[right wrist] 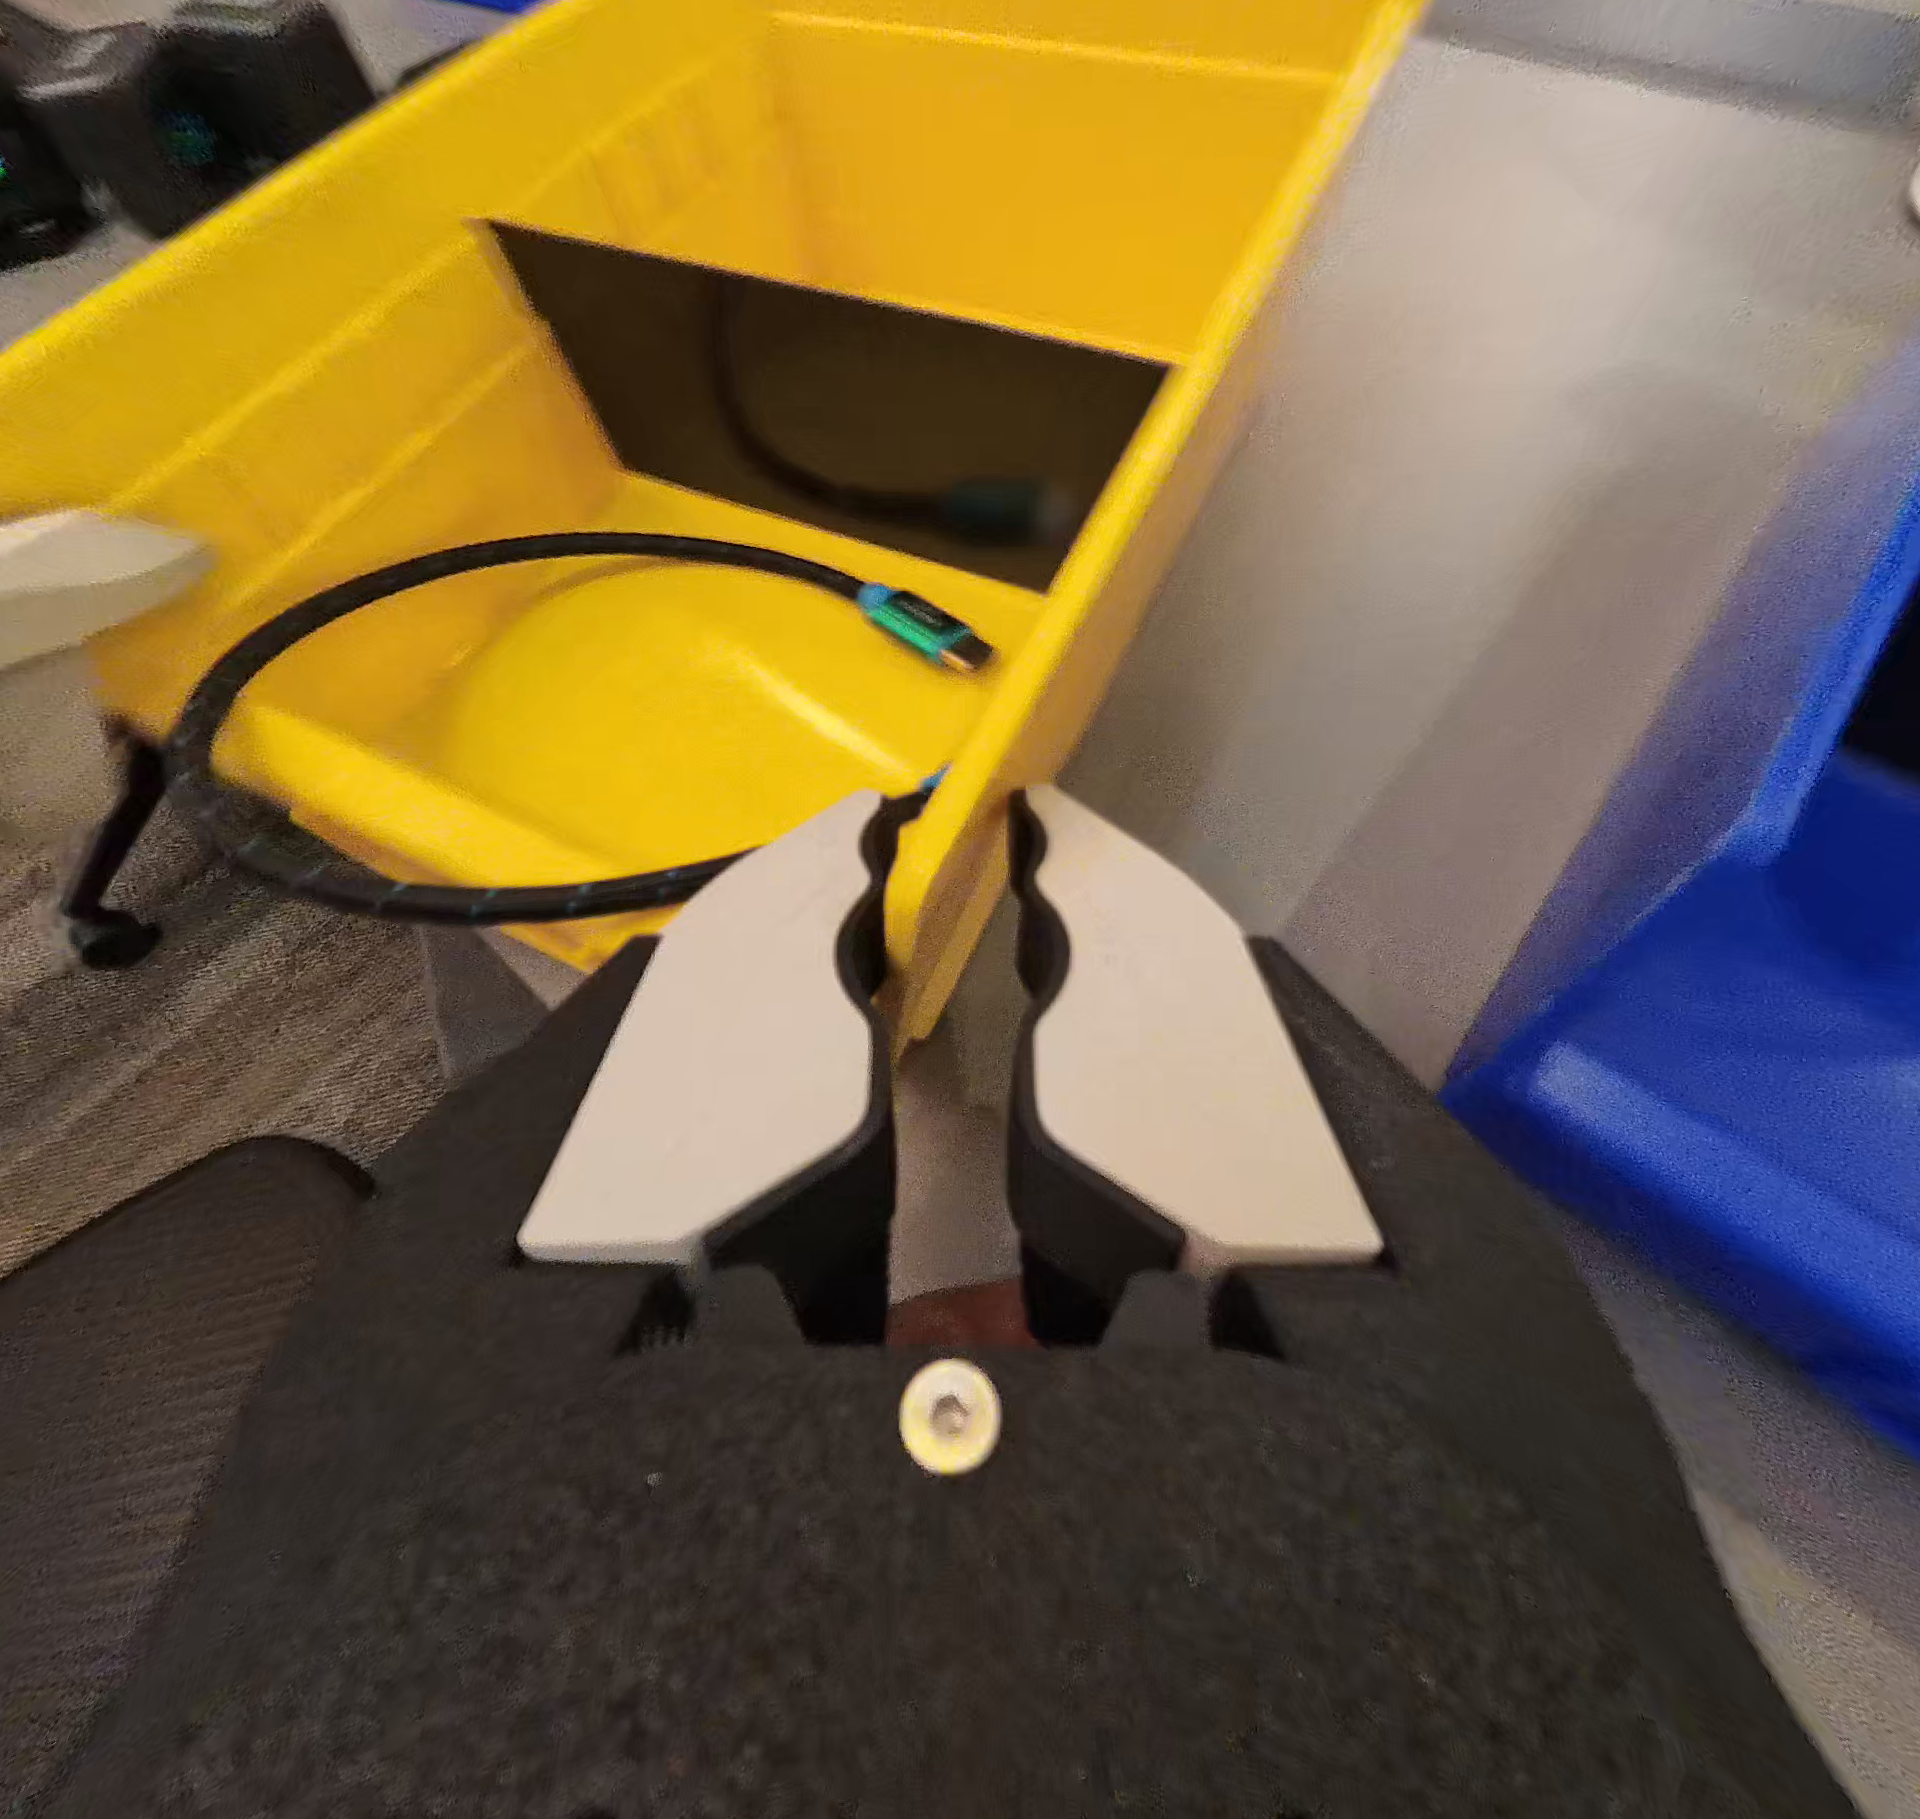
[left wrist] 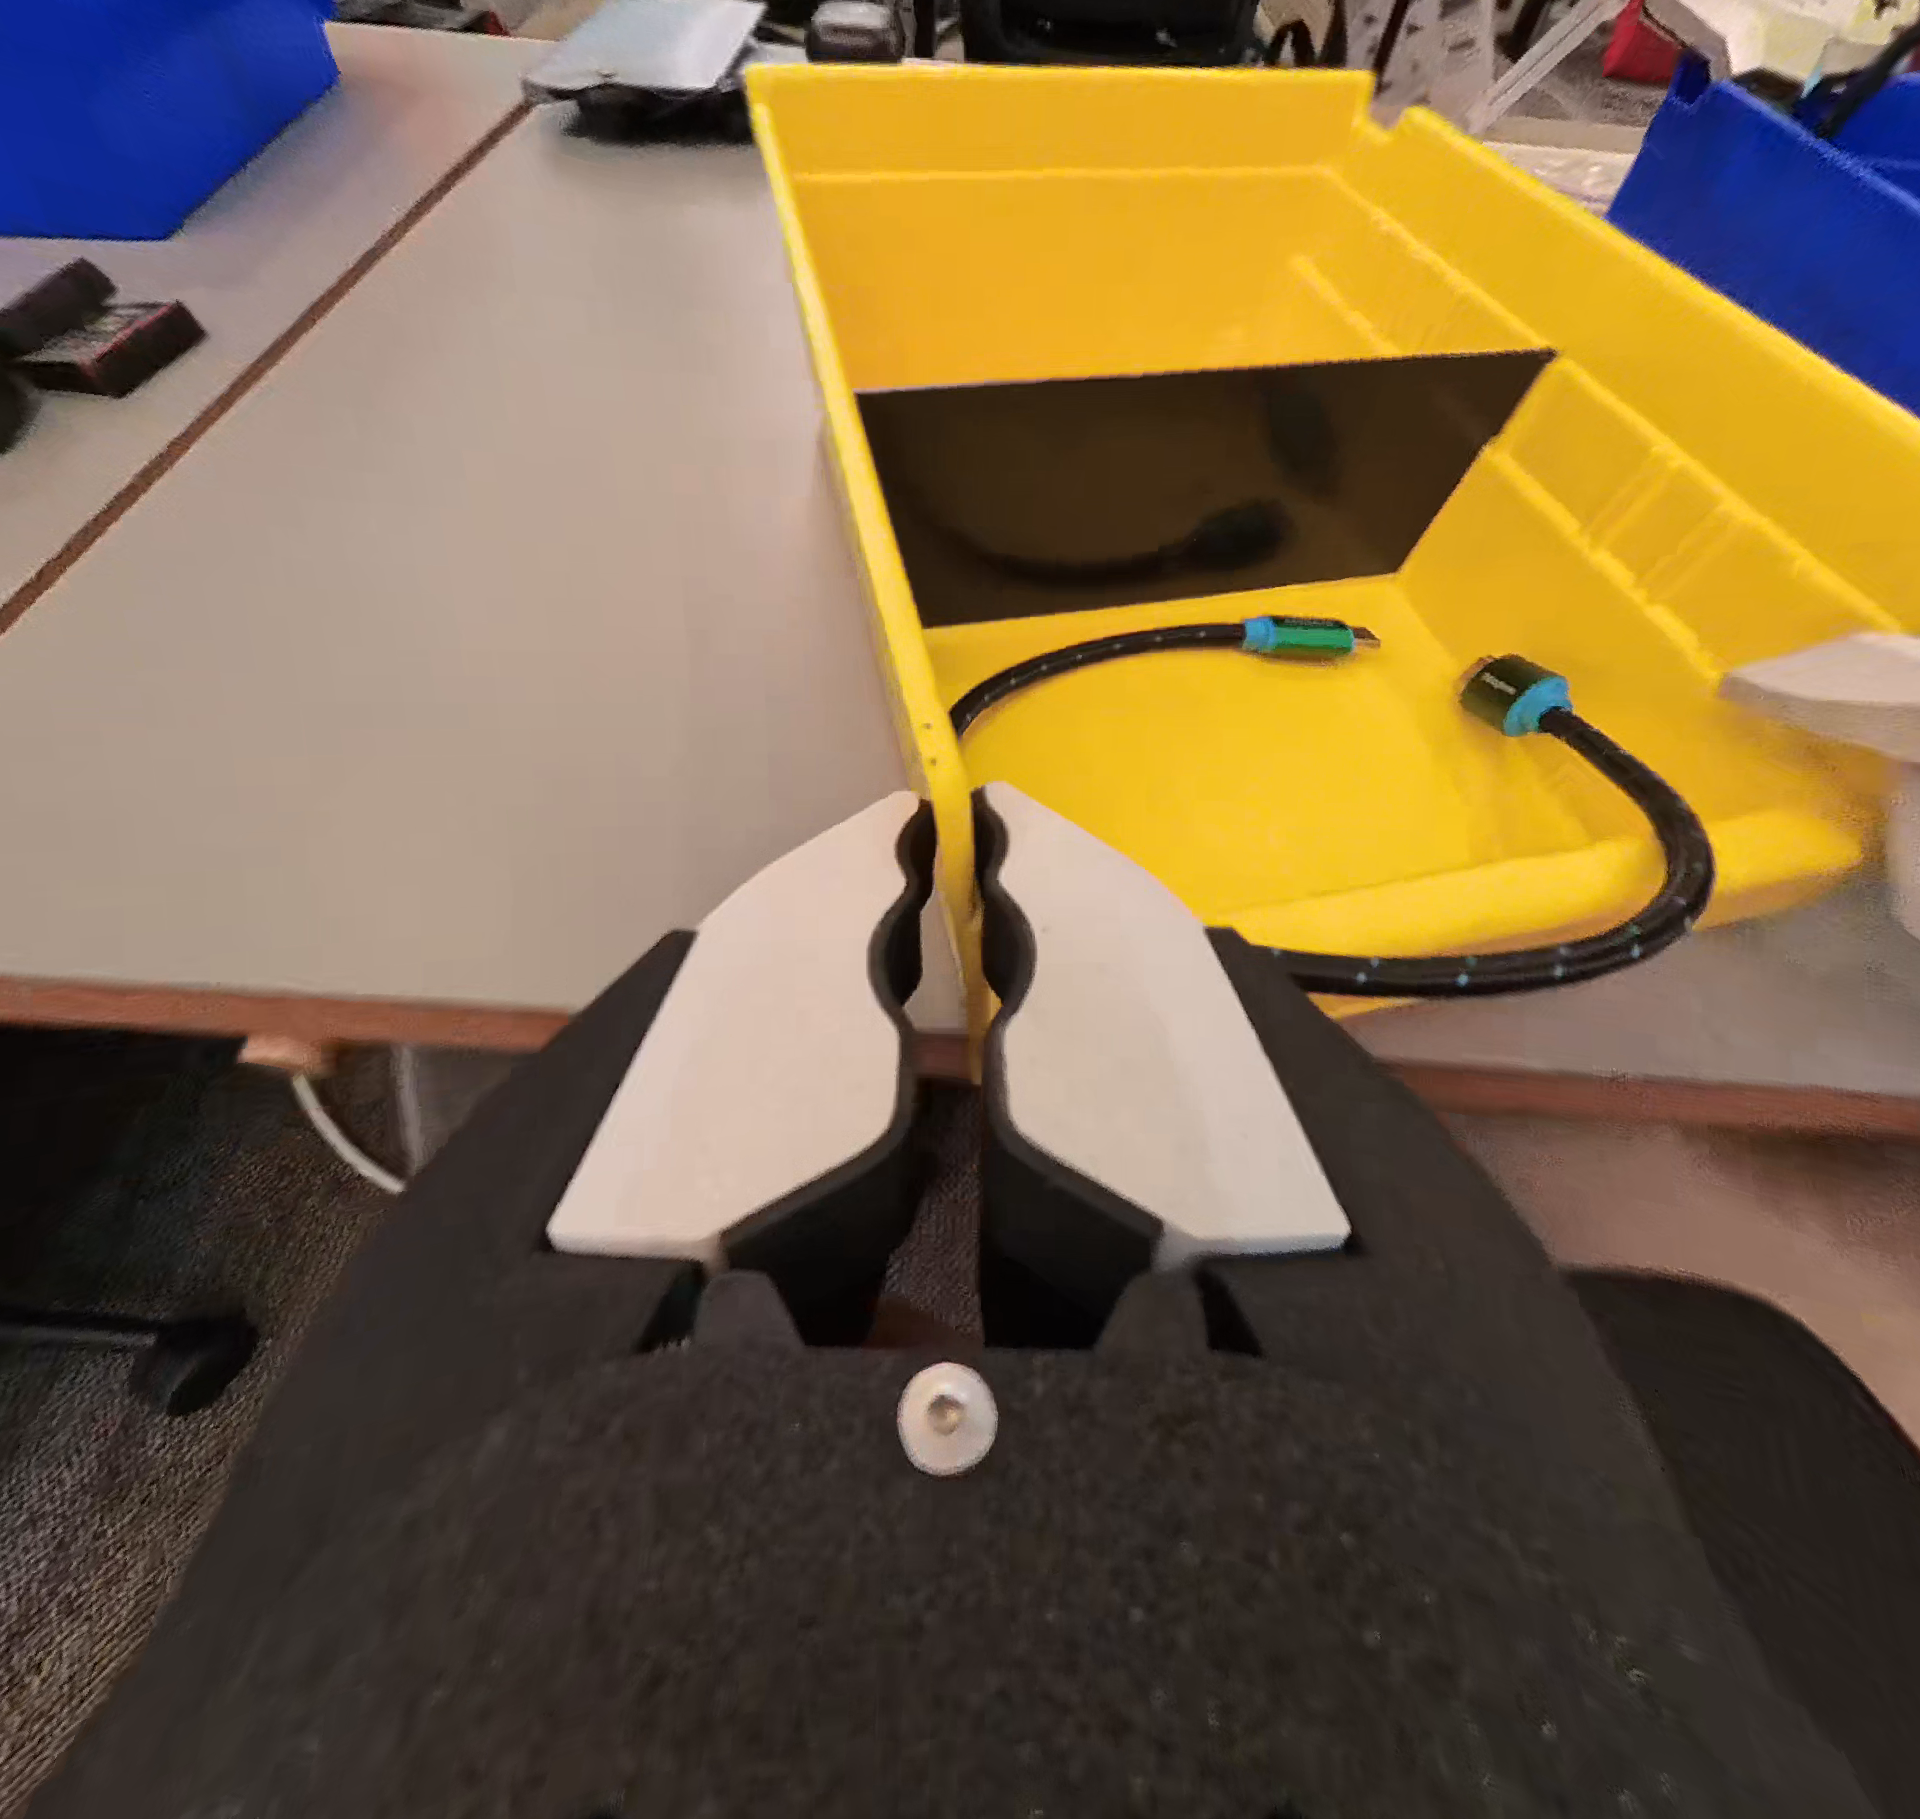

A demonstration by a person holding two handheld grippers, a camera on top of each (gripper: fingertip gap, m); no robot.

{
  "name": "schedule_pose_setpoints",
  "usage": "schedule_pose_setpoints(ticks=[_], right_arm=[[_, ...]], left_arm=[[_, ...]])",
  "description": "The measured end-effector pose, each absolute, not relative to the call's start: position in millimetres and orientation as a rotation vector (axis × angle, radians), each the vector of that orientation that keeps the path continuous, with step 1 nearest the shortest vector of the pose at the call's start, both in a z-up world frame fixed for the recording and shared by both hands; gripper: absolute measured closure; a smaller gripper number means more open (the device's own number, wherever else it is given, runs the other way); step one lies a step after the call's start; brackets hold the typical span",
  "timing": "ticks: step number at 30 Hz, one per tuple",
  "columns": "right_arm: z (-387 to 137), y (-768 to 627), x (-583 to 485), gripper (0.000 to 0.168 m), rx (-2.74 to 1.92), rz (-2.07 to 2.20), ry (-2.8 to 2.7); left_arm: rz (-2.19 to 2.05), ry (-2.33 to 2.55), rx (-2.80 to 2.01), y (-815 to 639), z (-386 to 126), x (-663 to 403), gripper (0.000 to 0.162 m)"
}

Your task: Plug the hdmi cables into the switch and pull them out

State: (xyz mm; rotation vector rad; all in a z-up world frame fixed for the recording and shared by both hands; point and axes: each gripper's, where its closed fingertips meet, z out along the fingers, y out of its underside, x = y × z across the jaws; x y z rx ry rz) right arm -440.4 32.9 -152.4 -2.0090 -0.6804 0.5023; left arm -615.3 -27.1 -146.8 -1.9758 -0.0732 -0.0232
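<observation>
A yellow bin (left wrist: 1091, 242) stands on a grey table, with a glossy black divider (left wrist: 1195, 481) across its middle. A black braided HDMI cable (left wrist: 1662, 865) lies in the front compartment and loops out over the low front lip. Its two blue-green plugs (left wrist: 1309, 637) (left wrist: 1512, 694) rest on the bin floor. My left gripper (left wrist: 956, 813) is shut on the bin's left wall. My right gripper (right wrist: 951, 813) has its fingers on either side of the bin's right wall (right wrist: 1195, 481), closed on it. One plug (right wrist: 925, 631) shows in the right wrist view. No switch is in view.
Blue bins stand at the far left (left wrist: 156, 76) and to the right (left wrist: 1787, 242) (right wrist: 1714, 1042) of the yellow bin. Dark devices (left wrist: 94, 335) and a flat grey item (left wrist: 655, 44) lie on the tables. The table's front edge (left wrist: 312, 1011) is just below my grippers. The grippers' ends are close to 20 centimeters from one another.
</observation>
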Motion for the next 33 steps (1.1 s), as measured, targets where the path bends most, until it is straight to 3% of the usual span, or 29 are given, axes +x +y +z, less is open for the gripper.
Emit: schedule_pose_setpoints(ticks=[4, 9, 16, 22, 27, 33], right_arm=[[-144.9, 20.1, -438.4, 0.158, -1.945, 0.29, -0.776], [-94.1, 1.5, -435.6, 0.162, -1.797, 0.311, -0.789], [14.0, 2.6, -369.6, 0.162, -1.554, 0.216, -0.607], [92.6, 18.4, -219.8, 0.162, -1.458, 0.035, -0.369], [71.9, 46.4, -39.3, 0.162, -1.61, -0.132, -0.117], [-26.3, 99.7, 137.2, 0.163, -1.851, -0.167, -0.003]], left_arm=[[0.152, -0.062, -1.936, -60.9, -140.2, -611.3, 0.156], [0.064, -0.133, -1.869, -89.1, -110.1, -601.8, 0.155], [0.103, 0.042, -1.614, -66.3, 13.1, -538.6, 0.155], [0.0, 0.332, -1.503, 6.9, 90.6, -394.4, 0.155], [-0.046, 0.593, -1.55, 64.8, 75.0, -214.1, 0.154], [-0.075, 0.756, -1.699, 115.9, -32.8, -48.3, 0.151]])
